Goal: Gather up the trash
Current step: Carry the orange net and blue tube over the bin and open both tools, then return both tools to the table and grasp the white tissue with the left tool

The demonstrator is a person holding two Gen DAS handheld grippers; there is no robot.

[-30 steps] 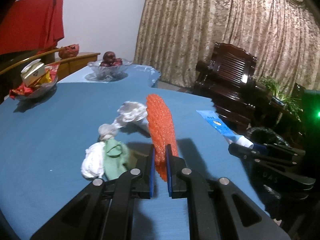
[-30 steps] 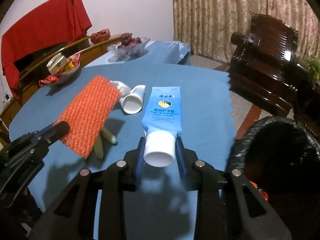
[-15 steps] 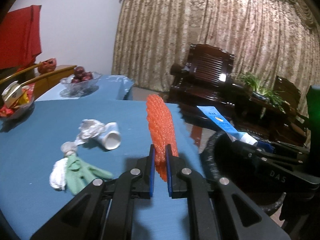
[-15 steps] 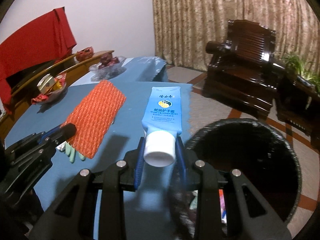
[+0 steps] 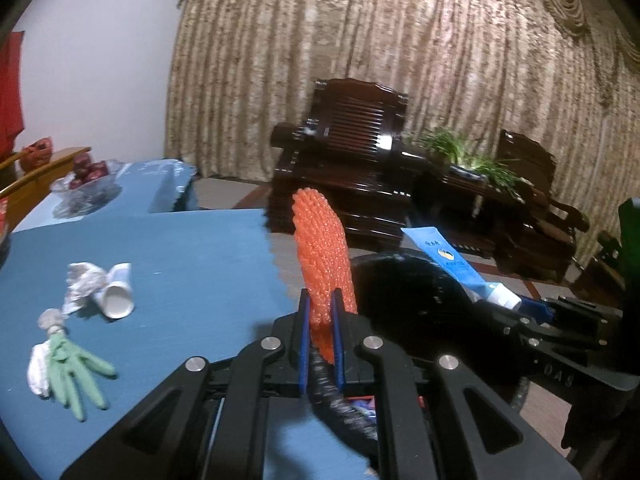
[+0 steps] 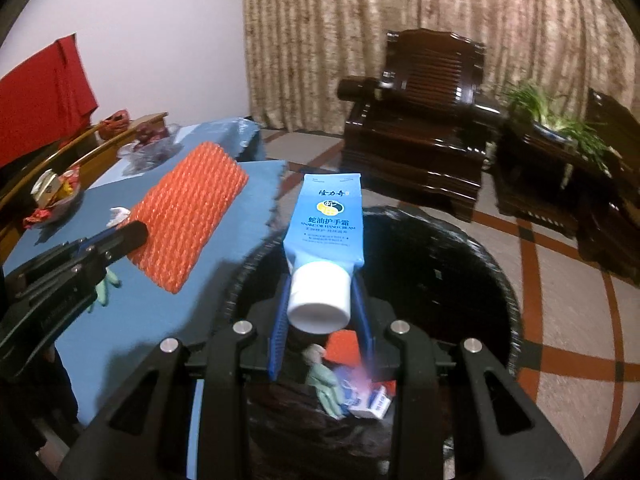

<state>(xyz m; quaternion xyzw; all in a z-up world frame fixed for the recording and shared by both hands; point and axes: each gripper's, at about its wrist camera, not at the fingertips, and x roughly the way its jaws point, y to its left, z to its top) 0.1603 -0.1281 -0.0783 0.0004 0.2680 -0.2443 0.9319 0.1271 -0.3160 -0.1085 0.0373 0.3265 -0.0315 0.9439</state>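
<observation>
Bin (image 6: 500, 264) below: right claw (image 6: 320, 316) grips tube (image 6: 326, 220) cap-end, axis fwd; left claw (image 5: 320, 320) pinches foam net (image 5: 324, 256) upright.

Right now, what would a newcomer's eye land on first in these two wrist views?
The bright orange foam net, pinched upright in the left gripper, sits at the blue table's edge beside the bin. The blue hand cream tube, clamped cap-first in the right gripper, hangs over the black bin, where a green glove and a small carton already lie.
</observation>
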